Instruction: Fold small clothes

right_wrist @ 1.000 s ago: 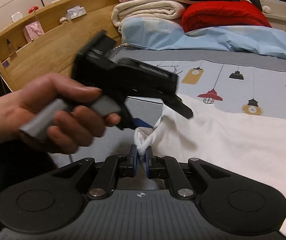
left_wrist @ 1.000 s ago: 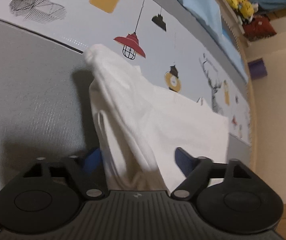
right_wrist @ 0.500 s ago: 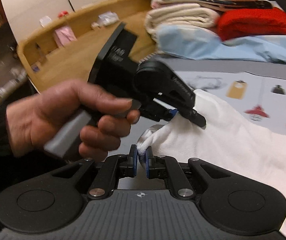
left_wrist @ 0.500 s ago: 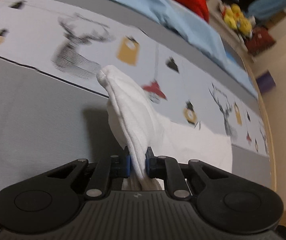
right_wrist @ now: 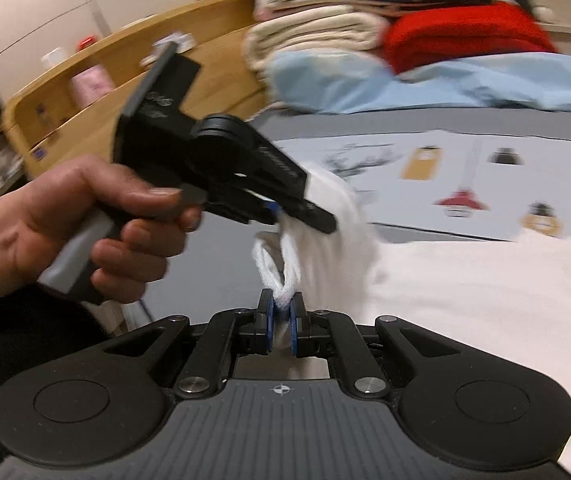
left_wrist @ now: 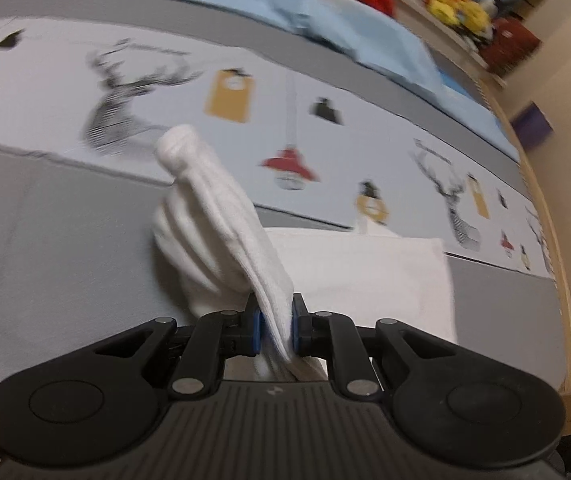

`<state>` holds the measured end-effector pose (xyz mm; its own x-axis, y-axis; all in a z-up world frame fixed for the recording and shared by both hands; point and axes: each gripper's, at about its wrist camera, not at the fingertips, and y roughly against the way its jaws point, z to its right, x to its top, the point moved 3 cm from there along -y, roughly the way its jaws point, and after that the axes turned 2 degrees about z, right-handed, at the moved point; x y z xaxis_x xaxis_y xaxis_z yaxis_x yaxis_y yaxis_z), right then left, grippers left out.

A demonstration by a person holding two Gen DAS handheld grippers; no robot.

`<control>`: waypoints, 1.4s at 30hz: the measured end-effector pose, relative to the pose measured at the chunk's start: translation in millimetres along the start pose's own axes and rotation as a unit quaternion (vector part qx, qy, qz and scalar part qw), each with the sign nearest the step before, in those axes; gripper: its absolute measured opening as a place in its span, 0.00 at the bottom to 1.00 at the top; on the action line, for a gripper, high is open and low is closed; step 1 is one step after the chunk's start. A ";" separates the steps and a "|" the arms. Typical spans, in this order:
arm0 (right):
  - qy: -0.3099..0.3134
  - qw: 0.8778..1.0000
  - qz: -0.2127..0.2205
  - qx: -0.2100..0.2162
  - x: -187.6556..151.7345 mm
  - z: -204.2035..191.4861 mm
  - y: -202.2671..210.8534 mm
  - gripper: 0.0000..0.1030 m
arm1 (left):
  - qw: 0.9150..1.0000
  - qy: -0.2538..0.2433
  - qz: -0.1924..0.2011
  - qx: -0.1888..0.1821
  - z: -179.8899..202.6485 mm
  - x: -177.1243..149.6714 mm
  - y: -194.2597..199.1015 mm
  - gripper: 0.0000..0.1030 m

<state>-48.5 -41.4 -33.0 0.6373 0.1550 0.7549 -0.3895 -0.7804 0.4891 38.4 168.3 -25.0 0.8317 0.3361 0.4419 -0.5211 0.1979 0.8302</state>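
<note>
The white garment (left_wrist: 365, 276) lay on the bed (left_wrist: 45, 248), most of its body flat on the grey cover near the bed's near edge, its far edge reaching the printed band of deer and lamps. One end of it was gathered and raised clear of the cover.

The left gripper (left_wrist: 275, 326) had its jaws closed down to the thickness of cloth — a bunched fold of the garment was pinched between the blue pads, and the fabric ran up from there to a rounded peak above the bed. The right gripper (right_wrist: 281, 322) was likewise closed, its pads nipping a thin twist of white fabric with a small loop standing just above them. In the right wrist view the person's left hand (right_wrist: 85, 224) was seen around the left gripper's handle, that tool biting the same raised end just beyond the right one. Both grips therefore sat close together on one end of the garment.

Assessment of progress: early. No completed fold was visible — the flat portion showed as a single spread panel, though its layers could not be counted. The lifted end had yet to be carried over and laid down; further folds and smoothing appeared outstanding. Motion blur limited detail in both views.

Folded blankets (right_wrist: 405, 20) were stacked at the head of the bed, well apart from the work.
</note>
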 end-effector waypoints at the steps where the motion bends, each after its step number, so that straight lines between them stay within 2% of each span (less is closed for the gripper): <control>1: -0.008 1.000 0.006 -0.015 -0.5 9.8 8.2 0.07 | 1.000 -0.008 0.001 -0.007 11.9 0.3 -4.6 0.14; 5: -0.036 0.995 0.031 -0.084 -8.7 47.7 44.4 0.07 | 0.998 -0.046 0.007 -0.041 73.3 -2.2 -25.4 0.14; 9: -0.054 0.982 0.056 -0.173 -20.4 79.2 81.8 0.07 | 0.990 -0.097 0.029 -0.102 134.5 -10.1 -31.3 0.20; 12: -0.077 0.964 0.046 -0.249 -33.6 104.6 102.7 0.06 | 0.980 -0.105 0.048 -0.165 158.5 -13.7 -26.8 0.23; 14: -0.109 0.947 0.019 -0.302 -48.9 127.7 110.3 0.06 | 0.979 -0.107 0.044 -0.168 160.9 -17.4 -28.5 0.23; 16: -0.163 0.930 -0.010 -0.329 -65.6 153.6 114.8 0.06 | 0.983 -0.104 0.026 -0.148 157.7 -21.5 -36.1 0.23; 18: -0.213 0.921 -0.039 -0.324 -79.5 173.3 114.1 0.07 | 0.987 -0.105 0.003 -0.124 149.2 -24.6 -44.9 0.23; 20: -0.244 0.918 -0.037 -0.311 -86.5 182.2 115.3 0.09 | 0.988 -0.113 -0.021 -0.104 142.0 -27.6 -52.8 0.23; 21: -0.258 0.915 -0.030 -0.308 -87.2 184.9 116.6 0.15 | 0.987 -0.120 -0.035 -0.097 134.5 -29.5 -55.8 0.23; 23: -0.284 0.908 -0.009 -0.306 -84.1 189.9 119.2 0.24 | 0.985 -0.140 -0.060 -0.087 130.7 -36.2 -63.2 0.23; 25: -0.296 0.910 0.011 -0.292 -78.2 196.4 118.0 0.39 | 0.979 -0.165 -0.082 -0.085 129.4 -44.8 -67.5 0.23; 27: -0.299 0.912 0.012 -0.280 -72.9 204.1 110.3 0.44 | 0.972 -0.188 -0.108 -0.093 129.8 -55.1 -72.2 0.23; 29: -0.311 0.915 -0.020 -0.257 -76.6 216.7 95.9 0.43 | 0.963 -0.213 -0.133 -0.100 131.7 -68.1 -77.8 0.23; 30: -0.313 0.913 -0.036 -0.260 -79.6 221.1 88.7 0.38 | 0.957 -0.229 -0.150 -0.095 132.9 -76.0 -83.2 0.23; 31: -0.309 0.910 -0.055 -0.272 -86.2 223.0 83.4 0.14 | 0.952 -0.246 -0.166 -0.080 133.4 -84.2 -90.4 0.23; 32: -0.307 0.905 -0.069 -0.285 -91.4 226.4 80.5 0.11 | 0.948 -0.260 -0.173 -0.065 134.2 -90.3 -95.3 0.23; 35: -0.328 0.896 -0.073 -0.290 -98.6 230.1 81.9 0.08 | 0.938 -0.289 -0.190 -0.022 126.9 -101.5 -113.7 0.22; 37: -0.339 0.891 -0.079 -0.291 -101.9 229.7 81.7 0.07 | 0.940 -0.293 -0.174 -0.028 127.9 -96.5 -112.4 0.23; 39: -0.383 0.875 -0.091 -0.283 -113.8 232.0 83.4 0.07 | 0.943 -0.282 -0.171 -0.035 122.5 -93.5 -114.1 0.23; 41: -0.434 0.854 -0.105 -0.267 -125.5 232.8 85.5 0.07 | 0.943 -0.282 -0.174 -0.033 115.5 -94.9 -116.2 0.23; 42: -0.438 0.852 -0.114 -0.263 -125.7 230.4 85.5 0.07 | 0.942 -0.285 -0.172 -0.036 114.2 -95.2 -115.7 0.23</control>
<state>-8.7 -267.2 -186.8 0.8981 -0.4257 0.1108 -0.2867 -0.3754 0.8814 41.4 8.2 -124.3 0.9106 -0.3050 0.2788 -0.1969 0.2728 0.9417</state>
